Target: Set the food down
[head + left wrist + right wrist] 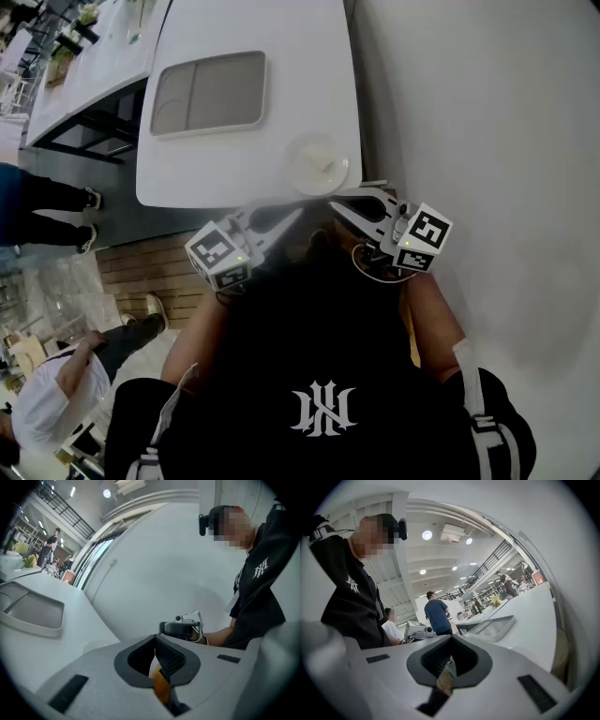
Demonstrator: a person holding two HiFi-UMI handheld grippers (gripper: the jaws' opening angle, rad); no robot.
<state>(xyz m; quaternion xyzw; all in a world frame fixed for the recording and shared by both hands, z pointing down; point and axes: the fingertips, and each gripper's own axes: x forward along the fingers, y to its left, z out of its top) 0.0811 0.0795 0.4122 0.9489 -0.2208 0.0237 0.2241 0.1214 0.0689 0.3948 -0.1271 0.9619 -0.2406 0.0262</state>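
plate (317, 165) near table (281, 37) front edge, tray (208, 92) beyond; left gripper (298, 216), right gripper (334, 202) jaws closed, empty, just off edge.

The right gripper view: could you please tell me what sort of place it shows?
Likely a large open hall used as a workspace: high ceiling lights, a railed mezzanine, a long white table.

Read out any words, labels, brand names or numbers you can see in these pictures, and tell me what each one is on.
No readable words or numbers anywhere.
Black shirt: white emblem of interlaced strokes, not legible as letters.
Marker cubes: black-and-white square codes only, no letters.
Background counters and signs: too small and blurred to read.
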